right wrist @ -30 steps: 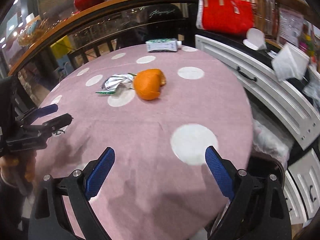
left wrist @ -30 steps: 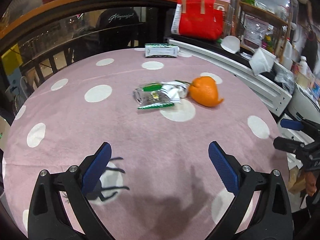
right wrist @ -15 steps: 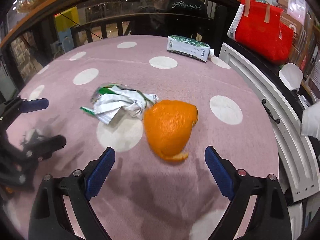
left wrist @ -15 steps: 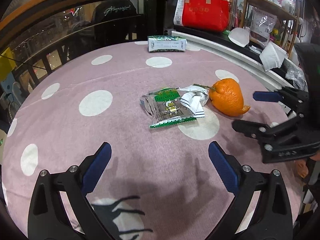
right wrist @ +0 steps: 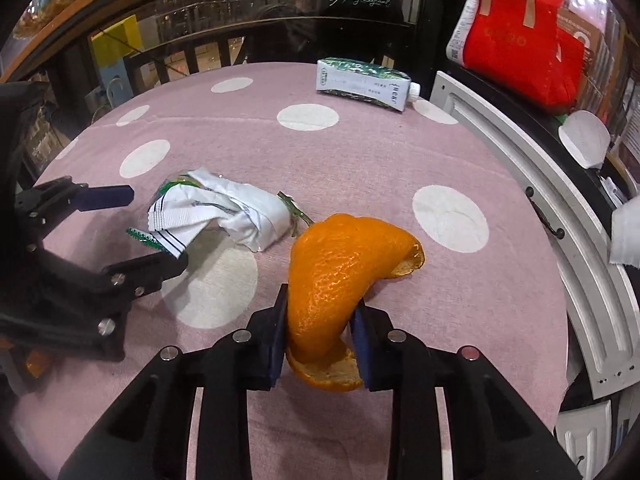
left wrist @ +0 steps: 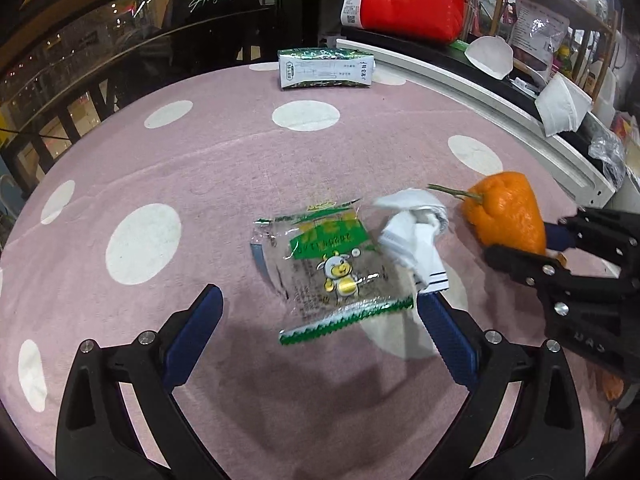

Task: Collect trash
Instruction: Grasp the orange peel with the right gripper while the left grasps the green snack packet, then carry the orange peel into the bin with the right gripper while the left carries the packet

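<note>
Orange peel [right wrist: 340, 272], lower centre, clamped between the just-closed fingers of the right gripper [right wrist: 320, 332] | left gripper [left wrist: 316, 332] spread wide, nothing between, before snack wrapper [left wrist: 332, 268] | pink polka-dot tablecloth [left wrist: 224, 160] | carton [left wrist: 326, 68], upper centre | red bag [right wrist: 520, 36], upper right

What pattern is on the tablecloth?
Pink with large white polka dots, clearest in the left wrist view: tablecloth.
</note>
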`<state>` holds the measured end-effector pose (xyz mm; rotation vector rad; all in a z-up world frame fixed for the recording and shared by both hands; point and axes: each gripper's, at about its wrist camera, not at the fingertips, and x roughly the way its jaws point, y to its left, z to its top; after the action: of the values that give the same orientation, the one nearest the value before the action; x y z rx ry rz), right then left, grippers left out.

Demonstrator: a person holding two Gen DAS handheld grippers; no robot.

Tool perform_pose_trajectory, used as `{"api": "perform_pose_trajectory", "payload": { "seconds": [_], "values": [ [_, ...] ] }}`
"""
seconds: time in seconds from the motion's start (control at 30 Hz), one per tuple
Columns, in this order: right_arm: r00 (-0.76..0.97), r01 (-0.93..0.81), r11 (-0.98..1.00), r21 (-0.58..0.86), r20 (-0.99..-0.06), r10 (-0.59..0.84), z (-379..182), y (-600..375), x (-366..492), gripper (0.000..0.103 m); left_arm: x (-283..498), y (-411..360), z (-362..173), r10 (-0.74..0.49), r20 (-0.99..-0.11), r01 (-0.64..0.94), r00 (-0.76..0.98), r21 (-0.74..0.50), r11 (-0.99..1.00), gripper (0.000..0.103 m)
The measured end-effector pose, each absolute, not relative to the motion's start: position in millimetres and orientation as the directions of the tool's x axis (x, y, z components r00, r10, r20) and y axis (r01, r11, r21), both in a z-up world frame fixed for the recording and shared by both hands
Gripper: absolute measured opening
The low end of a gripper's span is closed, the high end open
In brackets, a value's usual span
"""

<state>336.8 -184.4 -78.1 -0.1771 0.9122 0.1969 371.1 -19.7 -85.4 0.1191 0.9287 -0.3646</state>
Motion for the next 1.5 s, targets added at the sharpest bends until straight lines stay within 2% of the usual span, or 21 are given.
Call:
{"api": "perform_pose_trajectory", "payload": {
  "seconds": [0.13, 0.2, 0.23, 0.33, 0.57, 0.87, 1.2, 1.5],
  "values": [
    [0.611, -0.232, 0.971, -0.057, -0.786, 0.099, -71.1, -191.3, 327.8, 0.028, 378.4, -27.5, -87.4, -0.238, -0.807, 0.331, 0.54, -0.056, 0.942, 0.096],
    [0.613, -0.233, 0.971, -0.045, -0.782, 0.11, -69.0, -192.7, 322.2, 0.028, 381.3, -29.7, -89.9, -0.22, -0.813, 0.316, 0.54, -0.046, 0.948, 0.088],
    [0.615, -0.234, 0.971, -0.041, -0.78, 0.115, -68.0, -193.3, 319.0, 0.028, 382.0, -30.4, -91.3, -0.219, -0.818, 0.316, 0.531, -0.048, 0.948, 0.076],
    [0.627, -0.239, 0.97, -0.041, -0.769, 0.121, -64.9, -193.2, 306.6, 0.028, 378.2, -28.8, -90.4, -0.188, -0.814, 0.303, 0.549, -0.016, 0.953, 0.067],
    [0.657, -0.227, 0.974, -0.018, -0.741, 0.14, -54.3, -204.1, 282.0, 0.028, 358.5, -9.4, -84.4, -0.187, -0.808, 0.255, 0.559, -0.047, 0.966, 0.067],
    [0.671, -0.205, 0.979, 0.017, -0.725, 0.153, -53.4, -218.7, 244.7, 0.028, 290.5, -1.3, -60.7, -0.189, -0.734, 0.262, 0.653, -0.015, 0.965, 0.067],
    [0.684, -0.176, 0.983, 0.055, -0.711, 0.162, -50.1, -239.0, 201.2, 0.028, 221.1, -12.4, -41.3, -0.275, -0.684, 0.323, 0.676, -0.062, 0.945, 0.067],
    [0.695, -0.108, 0.992, 0.07, -0.708, 0.125, -52.3, -272.6, 159.7, 0.028, 175.3, -52.0, -31.9, -0.364, -0.658, 0.424, 0.659, -0.073, 0.902, 0.067]
  ]
}}
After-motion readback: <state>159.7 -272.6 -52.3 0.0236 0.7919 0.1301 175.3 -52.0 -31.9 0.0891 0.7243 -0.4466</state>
